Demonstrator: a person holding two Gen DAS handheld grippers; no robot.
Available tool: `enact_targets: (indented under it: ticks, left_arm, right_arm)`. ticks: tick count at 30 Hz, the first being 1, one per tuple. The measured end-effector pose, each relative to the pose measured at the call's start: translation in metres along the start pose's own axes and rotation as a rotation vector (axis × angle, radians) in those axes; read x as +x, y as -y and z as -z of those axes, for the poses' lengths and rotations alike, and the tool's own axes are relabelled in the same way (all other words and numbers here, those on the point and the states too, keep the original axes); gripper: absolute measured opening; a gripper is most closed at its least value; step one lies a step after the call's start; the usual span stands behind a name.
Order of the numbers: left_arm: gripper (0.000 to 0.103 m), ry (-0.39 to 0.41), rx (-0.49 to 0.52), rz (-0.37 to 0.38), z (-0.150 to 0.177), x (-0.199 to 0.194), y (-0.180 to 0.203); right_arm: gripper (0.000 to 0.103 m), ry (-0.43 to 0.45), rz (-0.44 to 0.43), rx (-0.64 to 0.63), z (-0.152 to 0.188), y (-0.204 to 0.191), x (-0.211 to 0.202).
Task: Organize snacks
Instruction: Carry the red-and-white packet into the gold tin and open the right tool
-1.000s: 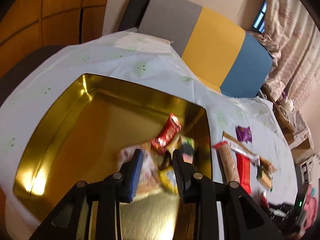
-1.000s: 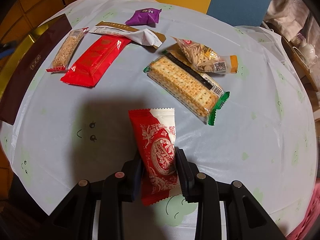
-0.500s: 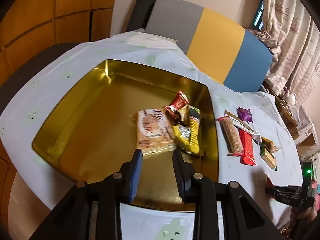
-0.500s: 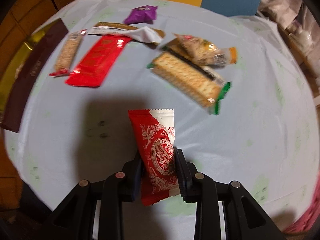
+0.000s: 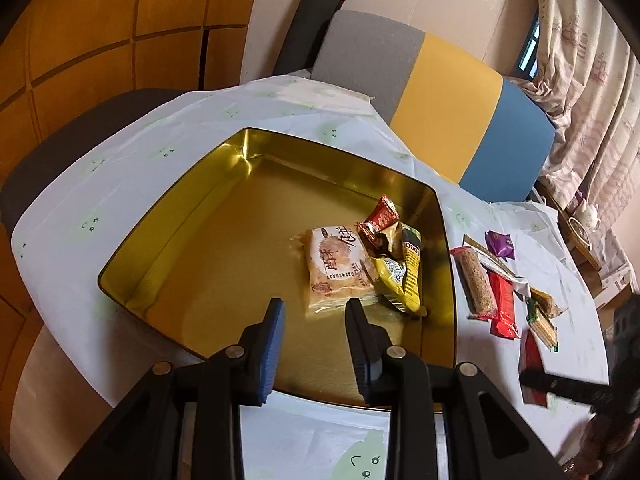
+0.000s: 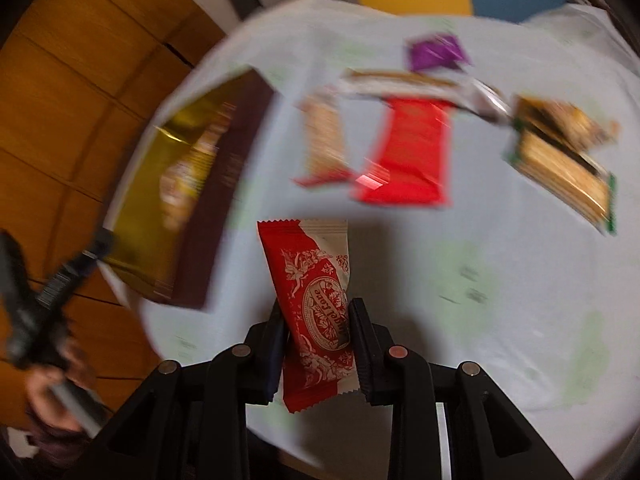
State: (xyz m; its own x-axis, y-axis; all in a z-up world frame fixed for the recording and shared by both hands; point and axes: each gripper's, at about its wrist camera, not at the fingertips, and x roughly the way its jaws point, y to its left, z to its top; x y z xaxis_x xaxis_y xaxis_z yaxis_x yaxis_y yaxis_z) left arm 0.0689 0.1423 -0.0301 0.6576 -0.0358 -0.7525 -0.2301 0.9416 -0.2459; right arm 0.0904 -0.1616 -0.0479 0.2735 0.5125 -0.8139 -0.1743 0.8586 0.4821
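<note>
Right gripper (image 6: 316,322) pinched a red-and-white snack packet (image 6: 314,304) by its lower half; left gripper (image 5: 314,312) gaped empty over the gold tin (image 5: 172,216); the slick wrapper might slip

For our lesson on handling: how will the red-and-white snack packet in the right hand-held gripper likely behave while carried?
The red-and-white packet stands upright above the right hand-held gripper, so it is probably fairly stiff and light. Its glossy wrapper may slip. Pinched near its lower half, it could tilt.

Warm dim light, right view motion-blurred.
</note>
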Motion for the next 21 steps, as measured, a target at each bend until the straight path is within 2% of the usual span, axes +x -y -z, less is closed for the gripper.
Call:
enact_targets:
  ticks: [5,10,12,16,21]
  left_arm:
    - [0.031,0.021,-0.027,-0.004,-0.001,-0.006,-0.009]
    - [0.031,0.047,-0.051,-0.019,-0.003,-0.015,-0.021]
    - [0.031,0.045,-0.051,-0.028,-0.002,-0.014,-0.023]
    - [0.031,0.036,-0.056,-0.030,-0.001,-0.012,-0.028]
    - [0.031,0.032,-0.052,-0.033,0.001,-0.009,-0.028]
  right_arm:
    - [0.030,0.047,-0.101,-0.080,-0.026,-0.062,0.005]
    - [0.033,0.057,-0.164,-0.124,-0.045,-0.112,0.032]
    - [0.033,0.036,-0.158,-0.154,-0.045,-0.126,0.045]
    - [0.033,0.008,-0.079,-0.206,-0.043,-0.139,0.069]
    - [0.033,0.048,-0.080,-0.203,-0.036,-0.129,0.056]
